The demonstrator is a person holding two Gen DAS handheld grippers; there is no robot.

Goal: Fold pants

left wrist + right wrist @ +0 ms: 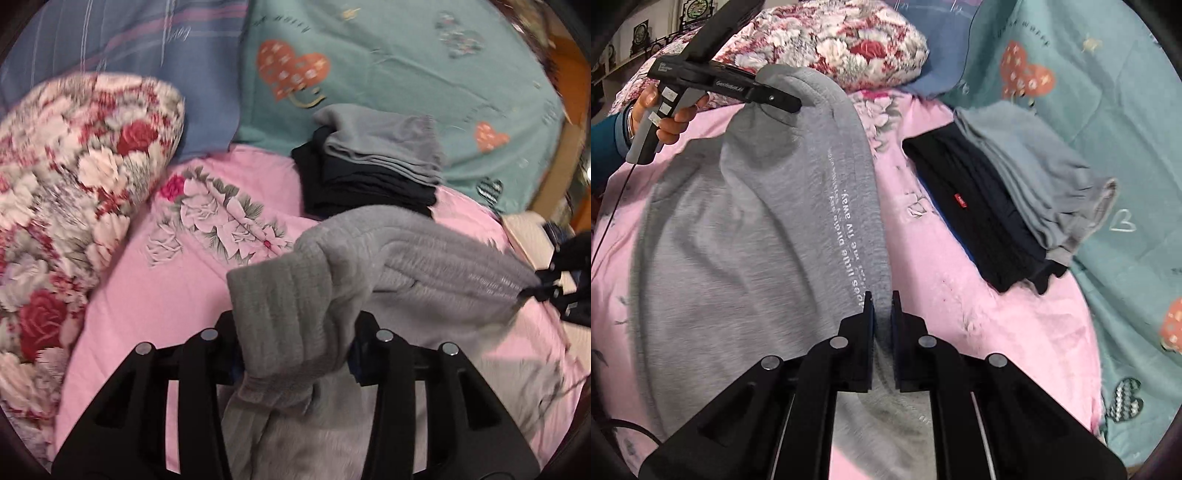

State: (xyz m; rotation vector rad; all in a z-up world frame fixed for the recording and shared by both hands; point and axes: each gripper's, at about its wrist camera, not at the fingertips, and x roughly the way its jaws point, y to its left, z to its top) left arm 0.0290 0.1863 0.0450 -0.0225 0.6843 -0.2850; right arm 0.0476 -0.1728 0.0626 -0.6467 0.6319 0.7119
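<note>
Grey sweatpants (pixel 746 236) with a line of white print hang stretched between both grippers over a pink bed sheet (pixel 960 295). In the right wrist view my right gripper (pixel 882 306) is shut on a thin edge of the pants. A hand (pixel 665 114) at the upper left holds my left gripper (pixel 792 103), which pinches the far end of the pants. In the left wrist view my left gripper (pixel 295 332) is shut on a thick bunch of the grey sweatpants (pixel 369 258). The right gripper (pixel 532 291) grips their other end at the right edge.
A stack of folded clothes (pixel 1015 192), grey on top of dark navy, lies on the bed to the right, also visible as the folded stack (pixel 380 155). A floral pillow (pixel 74 166) sits left. A teal heart-print quilt (pixel 388 55) covers the back. A wooden edge (pixel 524 236) borders the right.
</note>
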